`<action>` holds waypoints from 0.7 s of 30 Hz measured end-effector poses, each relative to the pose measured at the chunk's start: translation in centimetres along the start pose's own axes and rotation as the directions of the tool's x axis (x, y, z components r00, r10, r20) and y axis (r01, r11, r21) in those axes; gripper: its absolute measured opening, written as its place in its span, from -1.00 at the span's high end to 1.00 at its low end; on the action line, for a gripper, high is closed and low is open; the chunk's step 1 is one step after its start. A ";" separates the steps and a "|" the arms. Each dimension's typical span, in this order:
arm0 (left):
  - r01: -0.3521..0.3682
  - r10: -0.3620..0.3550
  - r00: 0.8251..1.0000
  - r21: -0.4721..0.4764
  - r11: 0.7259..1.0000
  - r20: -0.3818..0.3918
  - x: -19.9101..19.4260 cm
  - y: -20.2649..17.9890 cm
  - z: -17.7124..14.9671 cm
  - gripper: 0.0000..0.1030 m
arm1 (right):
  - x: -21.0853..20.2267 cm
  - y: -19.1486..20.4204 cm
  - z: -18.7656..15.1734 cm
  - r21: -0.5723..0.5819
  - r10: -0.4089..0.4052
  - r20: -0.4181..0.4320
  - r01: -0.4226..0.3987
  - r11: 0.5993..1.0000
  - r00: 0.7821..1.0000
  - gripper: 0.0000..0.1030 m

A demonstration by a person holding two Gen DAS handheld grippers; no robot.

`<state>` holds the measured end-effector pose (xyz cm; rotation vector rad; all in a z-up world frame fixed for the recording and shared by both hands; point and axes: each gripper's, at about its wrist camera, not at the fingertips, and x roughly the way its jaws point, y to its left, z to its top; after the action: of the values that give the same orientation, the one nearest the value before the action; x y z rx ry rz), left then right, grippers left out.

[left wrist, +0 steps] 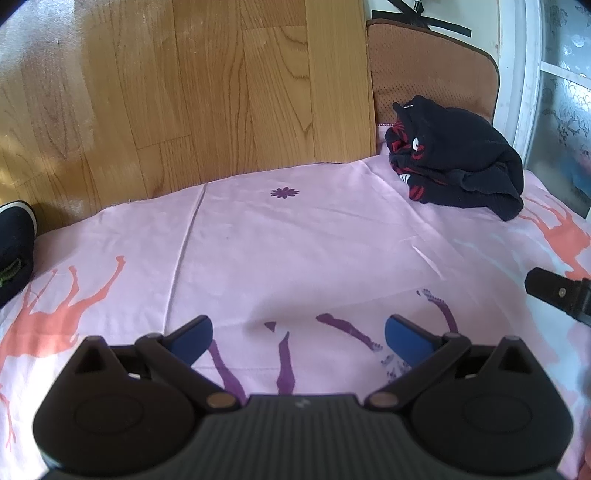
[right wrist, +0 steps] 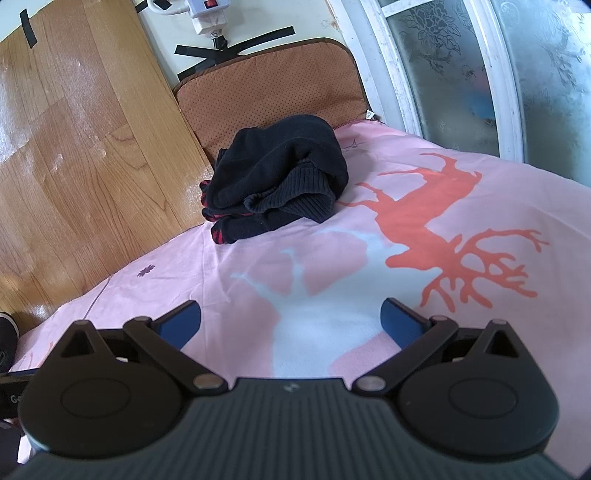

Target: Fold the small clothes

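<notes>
A crumpled dark navy garment with red stripes (left wrist: 458,162) lies in a heap at the far right of the pink deer-print sheet (left wrist: 295,236). In the right wrist view the same garment (right wrist: 277,177) sits at the sheet's far edge, ahead and slightly left. My left gripper (left wrist: 298,339) is open, low over the sheet, with nothing between its blue pads. My right gripper (right wrist: 291,325) is also open and empty, well short of the garment. A dark part of the right gripper (left wrist: 557,291) shows at the right edge of the left wrist view.
A brown cushion (right wrist: 266,85) lies behind the garment. Wooden floor (left wrist: 184,92) runs along the sheet's left side. A dark shoe (left wrist: 14,243) rests at the left edge. A white-framed frosted glass door (right wrist: 461,74) stands on the right, and a power strip (right wrist: 208,11) with black tape at the top.
</notes>
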<state>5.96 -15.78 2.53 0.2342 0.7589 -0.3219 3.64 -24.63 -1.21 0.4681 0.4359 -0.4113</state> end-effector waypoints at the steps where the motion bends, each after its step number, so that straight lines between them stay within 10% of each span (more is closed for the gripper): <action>1: 0.000 0.000 1.000 0.002 1.000 0.001 0.0 0.0 0.0 -1.00 | 0.0 0.0 0.0 0.001 0.000 0.000 0.000 1.000 1.000 -1.00; 21: -0.002 0.002 1.000 0.009 1.000 -0.015 0.2 0.0 0.0 -1.00 | 0.0 0.0 0.0 0.001 0.001 0.000 -0.001 1.000 1.000 -1.00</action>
<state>6.06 -15.85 2.37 0.2457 0.7725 -0.3221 3.64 -24.66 -1.25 0.4693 0.4351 -0.4103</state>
